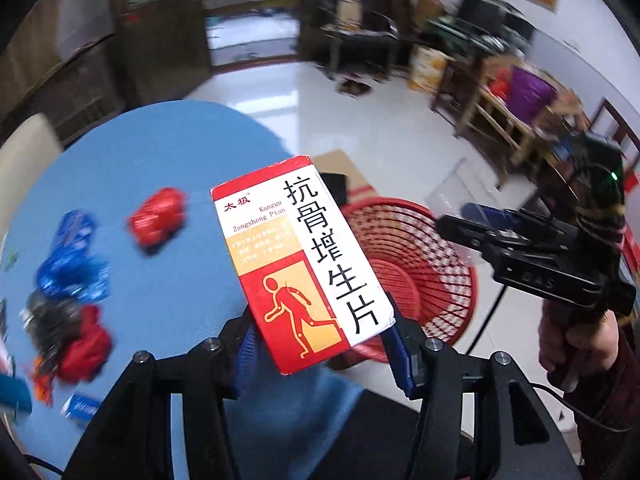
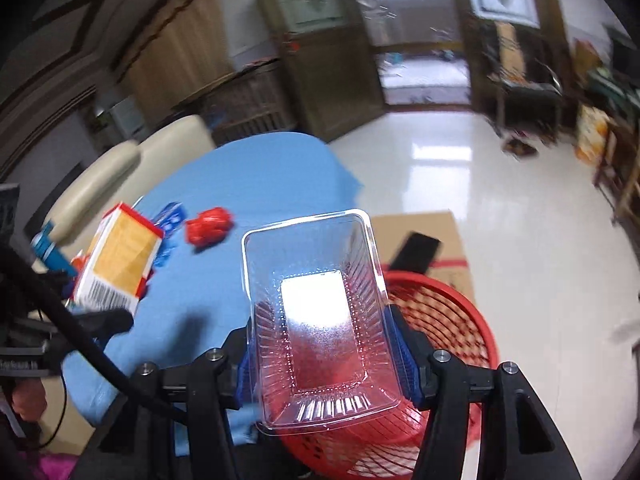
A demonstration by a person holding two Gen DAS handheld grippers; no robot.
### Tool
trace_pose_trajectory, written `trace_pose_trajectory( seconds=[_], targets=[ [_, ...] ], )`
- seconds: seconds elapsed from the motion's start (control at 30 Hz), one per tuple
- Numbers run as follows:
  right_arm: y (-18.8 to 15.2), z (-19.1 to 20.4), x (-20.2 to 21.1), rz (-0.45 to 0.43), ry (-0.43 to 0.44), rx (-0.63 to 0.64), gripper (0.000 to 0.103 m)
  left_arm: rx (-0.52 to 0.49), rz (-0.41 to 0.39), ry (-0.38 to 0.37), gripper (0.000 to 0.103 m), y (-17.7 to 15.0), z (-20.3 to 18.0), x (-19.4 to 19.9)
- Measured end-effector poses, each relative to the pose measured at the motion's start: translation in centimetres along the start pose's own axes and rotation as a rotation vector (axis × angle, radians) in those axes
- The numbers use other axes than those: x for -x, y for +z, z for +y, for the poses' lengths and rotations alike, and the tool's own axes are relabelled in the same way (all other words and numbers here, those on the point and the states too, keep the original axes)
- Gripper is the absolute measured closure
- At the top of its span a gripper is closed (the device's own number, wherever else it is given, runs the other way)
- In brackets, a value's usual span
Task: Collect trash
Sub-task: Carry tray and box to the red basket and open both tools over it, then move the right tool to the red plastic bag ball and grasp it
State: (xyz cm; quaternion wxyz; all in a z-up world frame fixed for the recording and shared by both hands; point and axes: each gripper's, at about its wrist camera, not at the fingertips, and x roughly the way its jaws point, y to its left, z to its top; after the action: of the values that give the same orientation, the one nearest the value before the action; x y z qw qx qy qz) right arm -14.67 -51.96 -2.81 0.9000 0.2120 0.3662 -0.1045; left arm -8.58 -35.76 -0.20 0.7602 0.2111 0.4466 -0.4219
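My left gripper [image 1: 320,344] is shut on a red and white medicine box [image 1: 300,260] and holds it over the edge of the blue table [image 1: 160,160]. The box also shows in the right wrist view [image 2: 120,260]. My right gripper [image 2: 324,356] is shut on a clear plastic tray [image 2: 320,304] above the red mesh basket [image 2: 448,320]. The right gripper also shows in the left wrist view [image 1: 460,228], over the basket [image 1: 400,248]. Crumpled red [image 1: 158,216], blue [image 1: 72,264] and dark wrappers [image 1: 52,324] lie on the table.
A flat cardboard box [image 2: 424,236] lies under the basket on the glossy white floor. A cream chair [image 2: 120,164] stands behind the table. Wooden shelves with clutter [image 1: 512,112] line the right wall. A doorway [image 2: 420,60] is at the back.
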Motion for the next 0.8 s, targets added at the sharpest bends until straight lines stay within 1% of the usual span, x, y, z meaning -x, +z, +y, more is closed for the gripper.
trace_pose_trajectory(
  seconds=[0.07, 0.2, 0.27, 0.3, 0.33, 0.37, 0.4, 0.47, 0.57, 0.63, 0.67, 0.73, 0.77, 0.8],
  targets=[
    [-0.6, -1.8, -0.3, 0.024, 0.008, -0.050, 0.042, -0.032, 0.027, -0.025, 0.046, 0.7, -1.9, -1.5],
    [-1.2, -4.3, -0.7, 0.050, 0.030, -0.139, 0.041, -0.078, 0.062, -0.043, 0.046, 0.8, -4.0, -4.0],
    [-1.4, -5.2, -0.8, 0.063, 0.043, -0.170, 0.041, -0.093, 0.075, -0.041, 0.041, 1.3, -4.9, -5.1],
    [-1.6, -5.6, -0.9, 0.067, 0.050, -0.187, 0.039, -0.097, 0.079, -0.043, 0.037, 1.6, -5.1, -5.6],
    [-1.7, -6.0, -0.9, 0.070, 0.055, -0.209, 0.035, -0.099, 0.079, -0.041, 0.034, 1.7, -5.2, -6.0],
    [-1.7, -6.3, -0.9, 0.068, 0.062, -0.223, 0.033, -0.100, 0.078, -0.035, 0.034, 1.9, -5.2, -6.4],
    [-1.8, -6.4, -1.0, 0.067, 0.069, -0.231, 0.031, -0.100, 0.079, -0.028, 0.034, 1.7, -4.8, -6.1],
    [-1.8, -6.7, -0.9, 0.060, 0.079, -0.246, 0.031, -0.095, 0.073, -0.013, 0.034, 2.0, -4.5, -5.7],
    [-1.8, -6.7, -0.9, 0.051, 0.075, -0.248, 0.031, -0.090, 0.049, 0.037, 0.034, 1.4, -3.3, -4.1],
    [-1.8, -6.6, -0.9, 0.048, 0.079, -0.250, 0.031, -0.095, 0.029, 0.100, 0.034, 1.1, -2.9, -3.1],
    [-1.8, -6.4, -0.9, 0.049, 0.081, -0.248, 0.031, -0.101, 0.012, 0.147, 0.034, 0.8, -2.6, -2.4],
    [-1.6, -5.7, -1.0, 0.050, 0.087, -0.236, 0.031, -0.104, -0.014, 0.192, 0.034, 0.4, -2.0, -1.3],
    [-1.5, -5.3, -1.1, 0.050, 0.088, -0.227, 0.031, -0.102, -0.027, 0.211, 0.033, 0.1, -1.6, -0.6],
    [-1.3, -4.7, -1.1, 0.051, 0.090, -0.213, 0.031, -0.099, -0.040, 0.232, 0.029, -0.2, -1.2, 0.0]
  ],
)
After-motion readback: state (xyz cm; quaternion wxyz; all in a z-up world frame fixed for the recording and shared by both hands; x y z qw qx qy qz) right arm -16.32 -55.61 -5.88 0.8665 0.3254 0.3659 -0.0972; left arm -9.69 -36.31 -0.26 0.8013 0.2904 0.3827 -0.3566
